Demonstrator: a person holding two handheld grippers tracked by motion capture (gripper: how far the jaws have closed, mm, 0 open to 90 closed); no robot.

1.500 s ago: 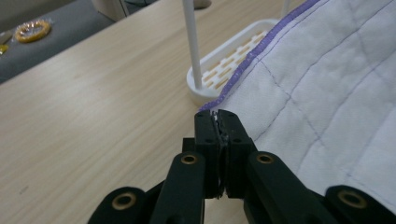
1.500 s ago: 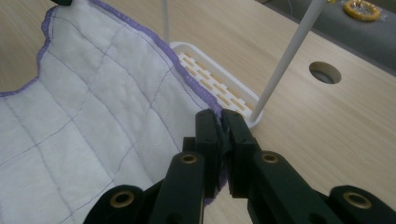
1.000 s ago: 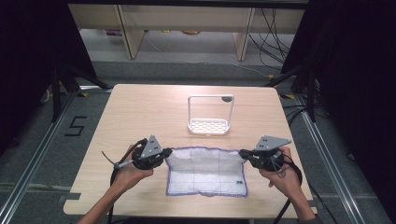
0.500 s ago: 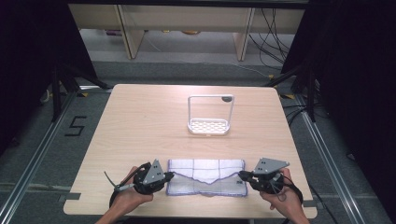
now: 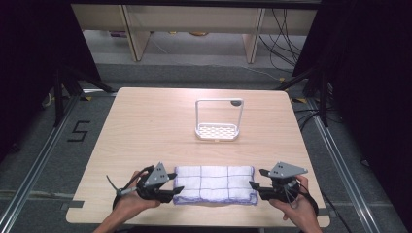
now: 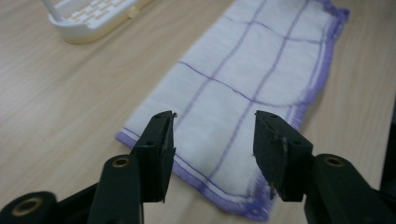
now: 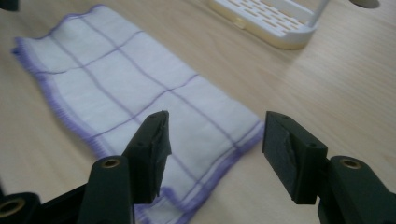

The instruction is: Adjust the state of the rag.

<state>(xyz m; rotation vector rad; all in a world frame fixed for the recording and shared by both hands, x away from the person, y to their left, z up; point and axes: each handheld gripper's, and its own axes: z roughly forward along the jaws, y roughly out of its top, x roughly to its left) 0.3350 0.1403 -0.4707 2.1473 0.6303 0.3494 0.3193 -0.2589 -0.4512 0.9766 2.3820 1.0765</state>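
A white cloth [image 5: 214,184] with purple grid lines and a purple hem lies folded into a long strip near the table's front edge. My left gripper [image 5: 172,190] sits at the strip's left end, jaws open over the cloth [image 6: 247,88] with nothing between them. At the strip's right end my right gripper [image 5: 256,187] is open too, its jaws spread just above the cloth [image 7: 135,88]. A hand holds each gripper from below.
A white rack [image 5: 217,121] with a slotted base and a tall square frame stands upright at the middle of the wooden table [image 5: 145,126]; its base [image 6: 88,18] [image 7: 266,21] shows beyond the cloth. Dark floor and cables surround the table.
The cloth went from a spread square to a strip folded toward the front edge. Both grippers came nearer the front edge, let go of the cloth and now stand open.
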